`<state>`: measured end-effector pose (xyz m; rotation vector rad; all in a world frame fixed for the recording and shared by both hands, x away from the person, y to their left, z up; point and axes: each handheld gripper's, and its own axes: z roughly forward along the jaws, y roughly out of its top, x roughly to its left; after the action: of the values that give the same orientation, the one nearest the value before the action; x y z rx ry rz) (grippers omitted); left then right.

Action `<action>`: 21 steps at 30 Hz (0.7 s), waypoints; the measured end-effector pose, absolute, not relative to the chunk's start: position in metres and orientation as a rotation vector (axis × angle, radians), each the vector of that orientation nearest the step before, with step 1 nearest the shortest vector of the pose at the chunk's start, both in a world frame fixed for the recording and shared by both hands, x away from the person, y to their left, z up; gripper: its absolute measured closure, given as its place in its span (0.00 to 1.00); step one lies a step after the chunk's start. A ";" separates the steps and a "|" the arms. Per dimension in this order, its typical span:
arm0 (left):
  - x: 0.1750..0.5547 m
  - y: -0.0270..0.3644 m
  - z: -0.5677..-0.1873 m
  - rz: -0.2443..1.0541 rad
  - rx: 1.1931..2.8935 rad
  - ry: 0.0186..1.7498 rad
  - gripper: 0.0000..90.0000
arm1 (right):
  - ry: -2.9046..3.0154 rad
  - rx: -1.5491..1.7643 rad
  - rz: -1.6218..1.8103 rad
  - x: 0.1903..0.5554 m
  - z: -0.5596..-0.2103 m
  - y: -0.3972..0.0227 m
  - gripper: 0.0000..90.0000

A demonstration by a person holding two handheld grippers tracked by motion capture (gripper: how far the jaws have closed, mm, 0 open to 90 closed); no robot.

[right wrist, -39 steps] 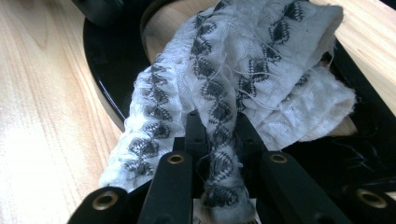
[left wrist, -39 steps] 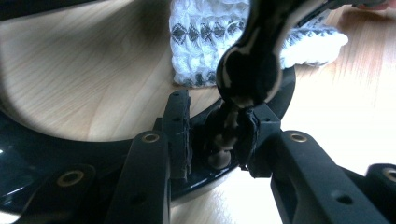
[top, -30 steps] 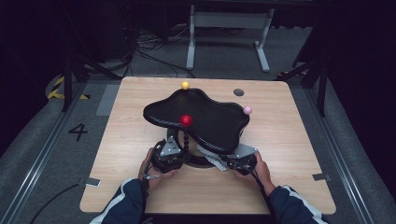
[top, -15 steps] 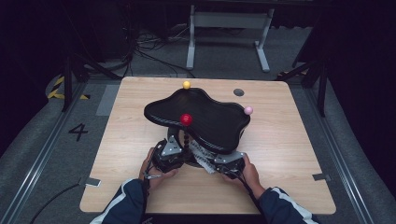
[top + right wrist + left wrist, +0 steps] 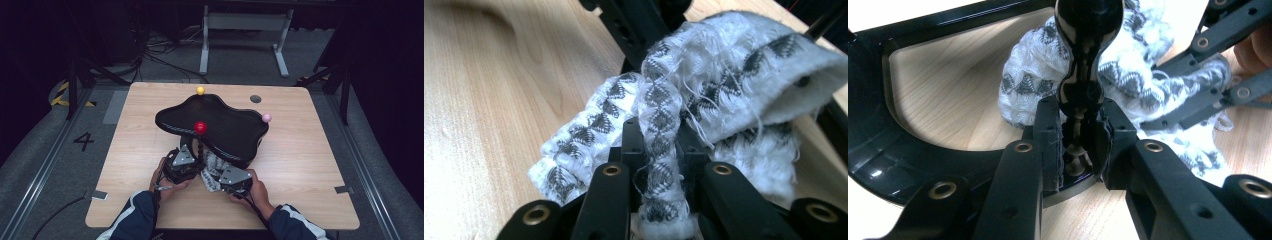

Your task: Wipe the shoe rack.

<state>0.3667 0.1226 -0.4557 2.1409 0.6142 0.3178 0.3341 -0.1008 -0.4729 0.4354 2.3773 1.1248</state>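
Observation:
A glossy black stand with a wavy top [image 5: 225, 127] rests on the wooden table [image 5: 310, 165]. A beaded black post [image 5: 1083, 85] under a red ball [image 5: 200, 127] rises at its front. My left gripper [image 5: 197, 160] [image 5: 1079, 137] is shut on that post low down, just above the black base ring [image 5: 878, 145]. My right gripper [image 5: 212, 177] [image 5: 659, 145] is shut on a white cloth with a grey zigzag pattern [image 5: 724, 75] [image 5: 214, 164]. The cloth is bunched against the post, right behind it in the left gripper view [image 5: 1028, 85].
A yellow ball [image 5: 200, 90] and a pink ball [image 5: 266, 117] stand at the stand's far and right edges. A round dark hole [image 5: 255, 98] is in the table's far side. A metal frame [image 5: 245, 30] and cables lie on the floor beyond.
My right hand has slid left along the table with the cloth, bringing it up against the post. The left hand has stayed in place on the post.

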 end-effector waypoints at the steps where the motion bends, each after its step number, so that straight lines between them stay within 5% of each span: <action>1: 0.367 0.123 -0.456 0.318 2.141 0.614 0.83 | 2.375 0.431 1.118 0.334 -0.473 -0.102 0.89; 21: 0.374 0.126 -0.457 0.262 2.135 0.590 0.83 | 2.362 0.549 1.031 0.353 -0.474 -0.155 0.89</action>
<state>0.3742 0.1265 -0.4567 2.1346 0.5905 0.2620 0.3527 -0.1547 -0.4744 0.5492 2.3621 1.0313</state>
